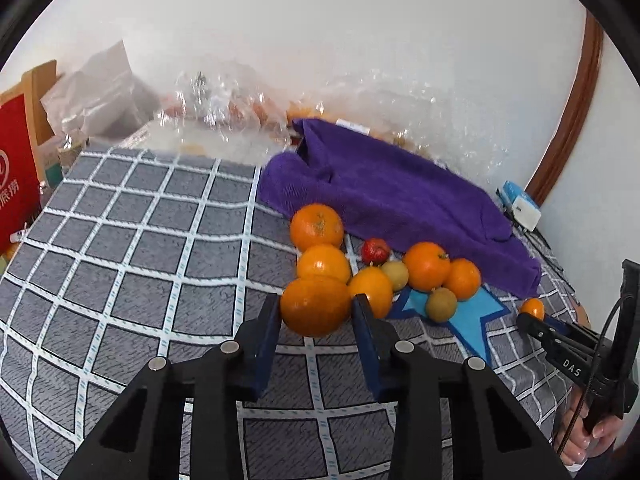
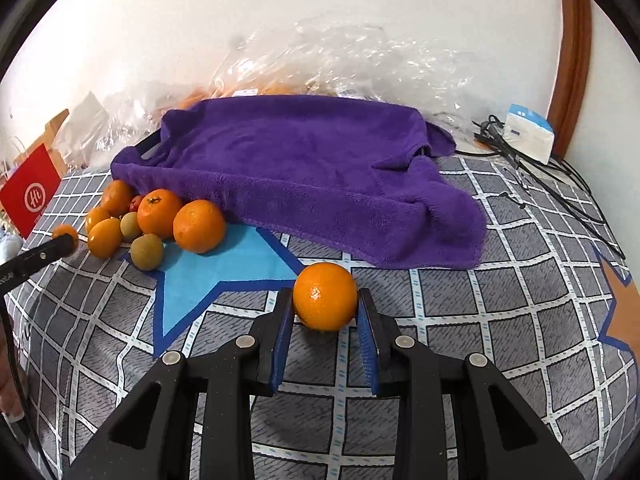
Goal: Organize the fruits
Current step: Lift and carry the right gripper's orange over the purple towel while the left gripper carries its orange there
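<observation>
Readable text: "DAS" in white on the right gripper's black body, seen from the left wrist view. Red bag (image 2: pixel 31 194) far left of the purple towel (image 2: pixel 304 176) carries a white round logo; the Chinese characters on it are only partly legible. White and blue packet (image 2: pixel 528 136) right of the towel has print too small to read.

Containers: clear plastic bags (image 2: pixel 360 64) behind the towel hold orange items, blurred, can't tell what.

Left gripper (image 1: pixel 316 306): fingers pinching an orange (image 1: pixel 315 306), smooth bright skin, at the front-left of the fruit pile (image 1: pixel 400 268). Right gripper (image 2: pixel 325 300): fingers pinching a smaller orange (image 2: pixel 325 296), glossy, pitted skin, just in front of the towel's front edge, apart from the pile.

Pile sits against the towel's front-left edge: several oranges, two brownish-green kiwis (image 2: pixel 147 251), one small red fruit (image 1: pixel 376 251). It partly overlaps a blue star patch (image 2: pixel 224 272) on the grey checked cloth (image 2: pixel 480 320).

Black cables (image 2: pixel 540 176) lie right of the towel.
</observation>
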{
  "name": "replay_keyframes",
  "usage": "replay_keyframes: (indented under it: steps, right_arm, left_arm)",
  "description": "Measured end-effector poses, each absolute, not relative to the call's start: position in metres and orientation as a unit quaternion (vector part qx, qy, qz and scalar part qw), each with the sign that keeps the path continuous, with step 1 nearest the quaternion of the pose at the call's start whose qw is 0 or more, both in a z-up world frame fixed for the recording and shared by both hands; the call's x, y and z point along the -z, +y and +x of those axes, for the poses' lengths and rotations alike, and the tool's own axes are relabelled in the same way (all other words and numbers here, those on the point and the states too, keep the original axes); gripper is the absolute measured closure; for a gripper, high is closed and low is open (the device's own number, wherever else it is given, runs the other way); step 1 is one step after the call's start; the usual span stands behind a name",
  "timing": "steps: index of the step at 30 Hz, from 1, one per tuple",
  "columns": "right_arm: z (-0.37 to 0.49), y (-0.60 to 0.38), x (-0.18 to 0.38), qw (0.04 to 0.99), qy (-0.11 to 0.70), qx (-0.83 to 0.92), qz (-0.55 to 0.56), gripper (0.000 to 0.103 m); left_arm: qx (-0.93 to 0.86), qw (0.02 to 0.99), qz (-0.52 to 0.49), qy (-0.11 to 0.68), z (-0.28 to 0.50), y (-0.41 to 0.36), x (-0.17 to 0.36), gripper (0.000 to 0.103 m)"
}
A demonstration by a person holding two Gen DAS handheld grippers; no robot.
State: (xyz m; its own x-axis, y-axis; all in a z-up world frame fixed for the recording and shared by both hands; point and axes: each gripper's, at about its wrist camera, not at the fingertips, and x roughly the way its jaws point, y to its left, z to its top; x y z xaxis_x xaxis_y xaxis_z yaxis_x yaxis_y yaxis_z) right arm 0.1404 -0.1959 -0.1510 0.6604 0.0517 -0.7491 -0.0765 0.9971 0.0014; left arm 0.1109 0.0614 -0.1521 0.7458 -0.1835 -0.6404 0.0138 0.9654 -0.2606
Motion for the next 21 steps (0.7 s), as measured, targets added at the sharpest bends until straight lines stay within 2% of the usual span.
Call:
replay_keyframes:
  steps: [21]
  right_arm:
    - [0.130, -0.207, 0.144, 0.923, 0.383, -0.045, 0.023, 0.072]
  left_arm:
    - [0.084, 0.929, -0.113, 0.342, 0.106, 0.053, 0.147, 0.069]
